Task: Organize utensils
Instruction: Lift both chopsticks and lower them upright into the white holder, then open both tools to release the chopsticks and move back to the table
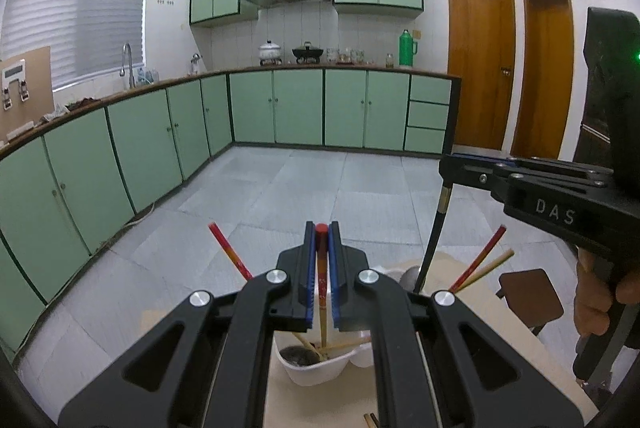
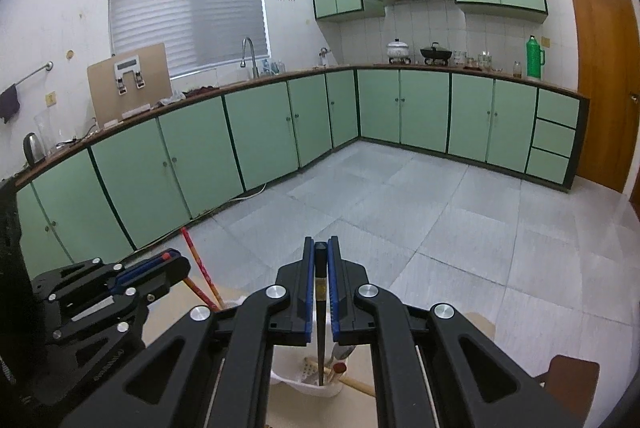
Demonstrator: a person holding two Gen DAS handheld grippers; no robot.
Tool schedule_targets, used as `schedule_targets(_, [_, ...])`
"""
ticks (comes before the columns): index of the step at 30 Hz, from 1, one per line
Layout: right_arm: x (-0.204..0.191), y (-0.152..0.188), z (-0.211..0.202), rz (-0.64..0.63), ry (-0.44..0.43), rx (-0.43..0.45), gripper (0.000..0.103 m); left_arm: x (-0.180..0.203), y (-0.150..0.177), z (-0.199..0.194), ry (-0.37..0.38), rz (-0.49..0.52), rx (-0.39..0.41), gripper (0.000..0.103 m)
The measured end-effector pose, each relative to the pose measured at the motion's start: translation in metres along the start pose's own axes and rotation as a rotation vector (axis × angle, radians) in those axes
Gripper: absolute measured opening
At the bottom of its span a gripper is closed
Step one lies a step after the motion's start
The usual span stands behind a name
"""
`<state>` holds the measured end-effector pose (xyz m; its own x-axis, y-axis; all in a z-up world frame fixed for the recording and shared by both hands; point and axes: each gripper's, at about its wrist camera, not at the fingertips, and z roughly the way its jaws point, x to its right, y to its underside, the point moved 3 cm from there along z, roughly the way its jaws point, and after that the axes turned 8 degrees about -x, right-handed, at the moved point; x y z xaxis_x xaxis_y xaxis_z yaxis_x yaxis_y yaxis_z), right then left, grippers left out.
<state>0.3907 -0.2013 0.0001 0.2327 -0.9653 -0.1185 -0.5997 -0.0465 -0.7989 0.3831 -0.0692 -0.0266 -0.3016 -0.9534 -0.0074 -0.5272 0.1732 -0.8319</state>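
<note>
My left gripper (image 1: 321, 234) is shut on a red-topped chopstick (image 1: 321, 288) that stands upright, its lower end inside a white plastic holder (image 1: 316, 368) on the table below. My right gripper (image 2: 321, 248) is shut on a black chopstick (image 2: 320, 332) held upright over another part of the white holder (image 2: 308, 384). The right gripper also shows in the left wrist view (image 1: 450, 168), gripping the black chopstick (image 1: 434, 236). The left gripper shows in the right wrist view (image 2: 176, 260). Other chopsticks (image 1: 230, 252) (image 1: 478, 264) lean out of the holder.
The beige table (image 1: 352, 400) carries the holder. A brown stool (image 1: 530, 298) stands to the right of the table. Green kitchen cabinets (image 1: 276, 108), a sink tap (image 1: 127, 64) and wooden doors (image 1: 478, 64) line the far walls across a tiled floor (image 1: 280, 196).
</note>
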Motion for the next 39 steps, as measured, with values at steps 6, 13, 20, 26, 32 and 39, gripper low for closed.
schedule_targets(6, [0.003, 0.008, 0.004, 0.011, -0.005, -0.034, 0.006, -0.005, 0.006, 0.007, 0.004, -0.008, -0.030, 0.006])
schedule_targets(13, [0.007, 0.008, -0.004, 0.030, -0.012, -0.039, 0.009, -0.009, 0.006, 0.000, 0.006, -0.023, -0.030, 0.007])
schedule_targets(20, [0.014, 0.009, -0.038, 0.059, -0.015, 0.023, 0.026, -0.011, 0.004, -0.031, 0.002, -0.029, 0.020, 0.029])
schedule_targets(26, [0.021, 0.032, -0.079, 0.098, -0.018, 0.081, 0.054, -0.005, 0.015, -0.064, -0.015, -0.035, 0.048, 0.049])
schedule_targets(32, [0.020, 0.084, -0.109, 0.113, 0.023, 0.096, 0.080, 0.003, 0.047, -0.091, -0.009, -0.064, 0.040, 0.068])
schedule_targets(39, [0.008, 0.155, -0.123, 0.136, 0.052, 0.047, 0.095, 0.014, 0.121, -0.109, 0.001, -0.107, -0.054, 0.078])
